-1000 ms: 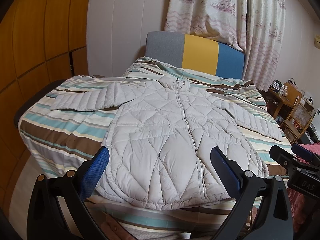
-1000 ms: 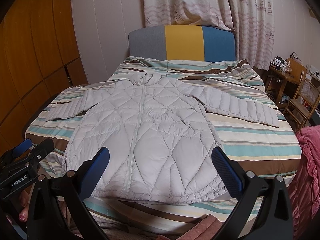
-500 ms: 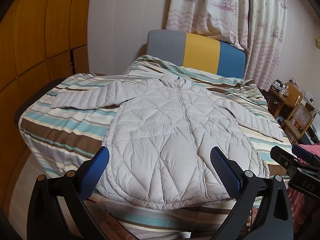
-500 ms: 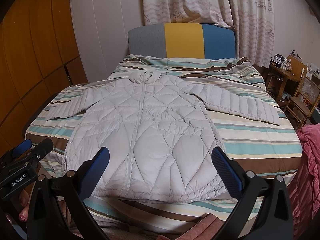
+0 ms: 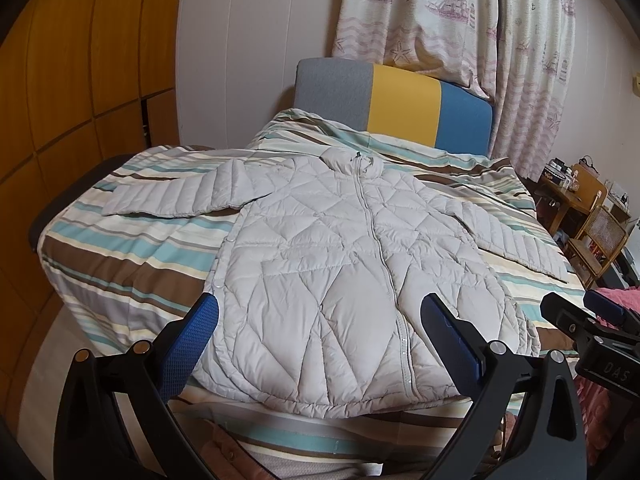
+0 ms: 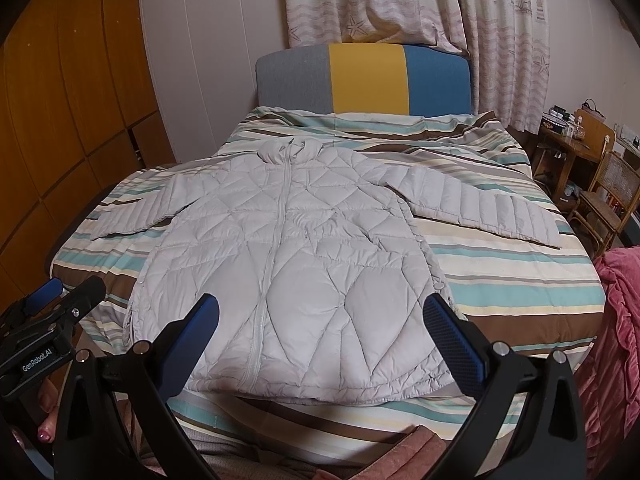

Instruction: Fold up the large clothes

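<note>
A pale grey quilted puffer jacket [image 5: 340,272] lies flat and zipped on the striped bed, collar toward the headboard, both sleeves spread sideways; it also shows in the right wrist view [image 6: 296,272]. My left gripper [image 5: 320,340] is open and empty, held above the jacket's hem at the foot of the bed. My right gripper [image 6: 320,340] is open and empty, also above the hem. The right gripper shows at the right edge of the left wrist view [image 5: 600,336]; the left gripper shows at the left edge of the right wrist view [image 6: 48,320].
The striped bedspread [image 5: 120,256] covers the bed. A grey, yellow and blue headboard [image 6: 364,76] stands at the far end, curtains [image 6: 400,0] behind. Wooden wardrobe [image 5: 60,80] on the left. A wooden chair [image 6: 612,196] and desk on the right. Pink cloth [image 6: 624,320] at right.
Both views have shifted slightly, the bed and jacket sitting a little lower in frame. The jacket lies unchanged and both grippers stay open.
</note>
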A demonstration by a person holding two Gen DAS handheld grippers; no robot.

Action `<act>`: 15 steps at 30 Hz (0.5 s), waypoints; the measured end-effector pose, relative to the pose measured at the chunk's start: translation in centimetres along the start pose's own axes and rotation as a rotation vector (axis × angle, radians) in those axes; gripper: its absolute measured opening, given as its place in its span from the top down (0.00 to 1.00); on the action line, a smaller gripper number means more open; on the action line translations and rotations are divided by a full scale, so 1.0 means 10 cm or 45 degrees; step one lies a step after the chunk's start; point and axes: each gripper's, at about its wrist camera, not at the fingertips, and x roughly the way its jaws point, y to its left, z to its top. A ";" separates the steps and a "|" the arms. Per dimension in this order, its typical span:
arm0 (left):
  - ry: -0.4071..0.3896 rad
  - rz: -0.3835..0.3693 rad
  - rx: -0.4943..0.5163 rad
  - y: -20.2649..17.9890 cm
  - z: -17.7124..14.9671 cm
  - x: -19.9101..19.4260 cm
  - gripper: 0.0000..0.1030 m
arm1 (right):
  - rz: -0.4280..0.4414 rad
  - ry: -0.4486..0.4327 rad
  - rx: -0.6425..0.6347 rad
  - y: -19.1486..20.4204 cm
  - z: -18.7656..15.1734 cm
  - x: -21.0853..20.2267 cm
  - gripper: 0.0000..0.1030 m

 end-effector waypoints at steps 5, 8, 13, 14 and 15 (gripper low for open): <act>0.013 0.008 -0.005 0.00 0.02 0.02 0.03 | 0.001 0.005 0.001 -0.01 -0.01 0.01 0.02; 0.021 0.012 -0.009 0.01 0.02 0.03 0.03 | 0.002 0.010 0.000 -0.01 -0.01 0.02 0.02; 0.037 0.022 -0.013 0.02 0.03 0.06 0.03 | 0.002 0.014 0.000 0.00 -0.02 0.03 0.02; 0.040 0.024 -0.015 0.03 0.03 0.06 0.03 | 0.001 0.015 0.000 0.00 -0.02 0.03 0.02; 0.043 0.025 -0.017 0.04 0.03 0.07 0.03 | 0.002 0.014 0.001 0.00 -0.02 0.03 0.02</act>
